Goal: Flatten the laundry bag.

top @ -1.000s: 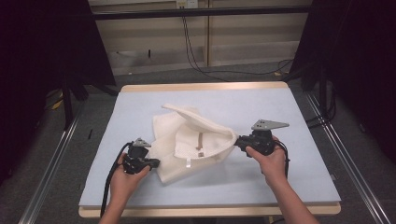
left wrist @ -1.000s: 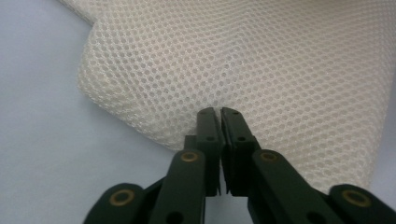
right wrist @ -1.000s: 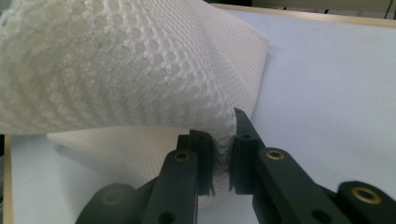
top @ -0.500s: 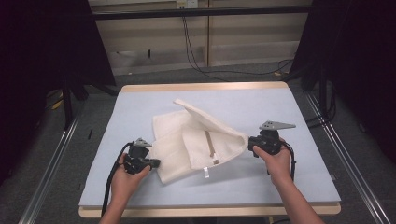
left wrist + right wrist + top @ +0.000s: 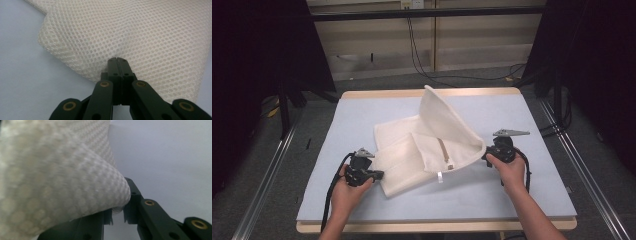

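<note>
Change: my right gripper has carried its edge of the mesh bag out to the right and lower since a second ago; the flap that lay bunched now stands up as a tall fold toward the far side.
Right fingers: these have just been easing apart; a gap shows between them near the base, with the rolled mesh edge lying over and between them. Whether it is pinched at the tips I cannot tell.
Left fingers: these are pressed together, pinching the near-left edge of the bag; my left gripper has kept its place.
Bag position: middle of the tabletop, lower layer flat on the blue surface, upper layer lifted.
Meaning: I judge the bag is being opened out or turned over; the right edge may be close to set-down.
Zipper: a zipper with its pull hangs on the exposed inner face.
Around: cables on the floor beyond the far edge, metal rails either side.
In the way: nothing on the tabletop; the standing fold could flop back.
</note>
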Tool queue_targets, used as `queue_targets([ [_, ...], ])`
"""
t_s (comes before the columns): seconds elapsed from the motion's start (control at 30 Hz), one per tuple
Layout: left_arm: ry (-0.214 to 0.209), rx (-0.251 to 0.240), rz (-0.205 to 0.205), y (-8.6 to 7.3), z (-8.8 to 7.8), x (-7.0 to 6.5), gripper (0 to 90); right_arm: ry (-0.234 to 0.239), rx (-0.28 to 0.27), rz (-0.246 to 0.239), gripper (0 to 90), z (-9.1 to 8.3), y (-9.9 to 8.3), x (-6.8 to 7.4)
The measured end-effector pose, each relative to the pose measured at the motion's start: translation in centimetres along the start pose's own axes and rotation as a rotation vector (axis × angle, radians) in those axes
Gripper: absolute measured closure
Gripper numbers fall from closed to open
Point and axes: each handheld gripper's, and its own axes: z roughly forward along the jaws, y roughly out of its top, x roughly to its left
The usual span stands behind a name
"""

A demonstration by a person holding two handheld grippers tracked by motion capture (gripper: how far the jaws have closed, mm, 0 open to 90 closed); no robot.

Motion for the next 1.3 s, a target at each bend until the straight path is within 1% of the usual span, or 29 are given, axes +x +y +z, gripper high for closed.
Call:
queue_targets([
  [0.17, 0.005, -0.004, -0.001, -0.1, 0.0, 0.0, 90.0, -0.015, 0.01, 0.007, 75.6, -0.1, -0.1, -0.2],
  [0.23, 0.007, -0.002, 0.001, 0.0, 0.0, 0.0, 90.0, -0.031, 0.014, -0.007, 73.3, -0.2, -0.1, -0.2],
  [0.3, 0.007, -0.003, -0.001, 0.0, -0.1, 0.0, 90.0, -0.047, 0.013, -0.006, 70.4, -0.3, -0.1, -0.2],
  [0.33, 0.006, -0.003, -0.003, -0.1, -0.1, 0.0, 90.0, -0.059, 0.013, -0.017, 69.3, -0.4, -0.1, -0.3],
  [0.43, -0.004, 0.001, -0.006, 0.0, -0.1, 0.1, 89.9, -0.065, 0.004, -0.029, 65.6, -0.7, -0.2, -0.4],
  [0.47, -0.004, 0.004, -0.005, 0.0, -0.1, 0.1, 89.8, -0.074, 0.001, -0.037, 64.5, -0.8, -0.2, -0.3],
  [0.53, -0.002, -0.002, -0.013, 0.0, 0.0, 0.1, 89.7, -0.112, -0.005, -0.064, 62.7, -1.0, -0.2, -0.2],
  [0.57, -0.001, -0.002, -0.012, 0.0, 0.0, 0.1, 89.7, -0.129, -0.011, -0.066, 62.6, -1.2, -0.2, -0.3],
  [0.63, -0.002, -0.002, -0.013, 0.0, 0.0, 0.1, 89.7, -0.127, -0.026, -0.062, 61.5, -1.6, -0.2, -0.5],
  [0.73, -0.007, 0.002, -0.02, 0.1, 0.0, 0.1, 89.6, -0.144, -0.028, -0.078, 62.0, -2.1, -0.2, -0.5],
  [0.8, -0.012, 0.007, -0.022, 0.2, 0.0, 0.1, 89.6, -0.138, -0.03, -0.078, 63.1, -2.2, -0.3, -0.6],
  [0.83, -0.012, 0.014, -0.012, 0.2, -0.1, 0.2, 89.5, -0.145, -0.028, -0.083, 63.7, -2.3, -0.4, -0.6],
  [0.93, -0.014, 0.015, -0.017, 0.2, -0.1, 0.2, 88.7, -0.137, -0.026, -0.087, 64.3, -2.4, -0.4, -0.7],
  [0.97, -0.021, 0.014, -0.022, 0.2, -0.1, 0.3, 88.6, -0.135, -0.028, -0.089, 65.0, -2.4, -0.4, -0.7],
  [1.03, -0.021, -0.001, -0.039, 0.2, -0.2, 0.3, 86.7, -0.136, -0.031, -0.091, 66.1, -2.5, -0.4, -0.6],
  [1.07, -0.023, -0.008, -0.046, 0.2, -0.2, 0.3, 83.8, -0.134, -0.032, -0.092, 66.6, -2.5, -0.4, -0.6],
  [1.13, -0.021, -0.009, -0.043, 0.2, -0.6, 0.5, 80.6, -0.132, -0.033, -0.093, 67.2, -2.5, -0.3, -0.5],
  [1.2, -0.035, -0.037, -0.07, 0.3, -1.0, 0.7, 77.0, -0.127, -0.035, -0.098, 68.4, -2.5, -0.2, -0.6],
  [1.27, -0.021, -0.067, -0.082, 0.3, -1.4, 0.9, 74.2, -0.124, -0.03, -0.102, 69.3, -2.4, 0.0, -0.6],
  [1.3, -0.007, -0.065, -0.076, 0.4, -1.6, 1.1, 72.1, -0.129, -0.031, -0.097, 69.3, -2.3, 0.1, -0.6],
])
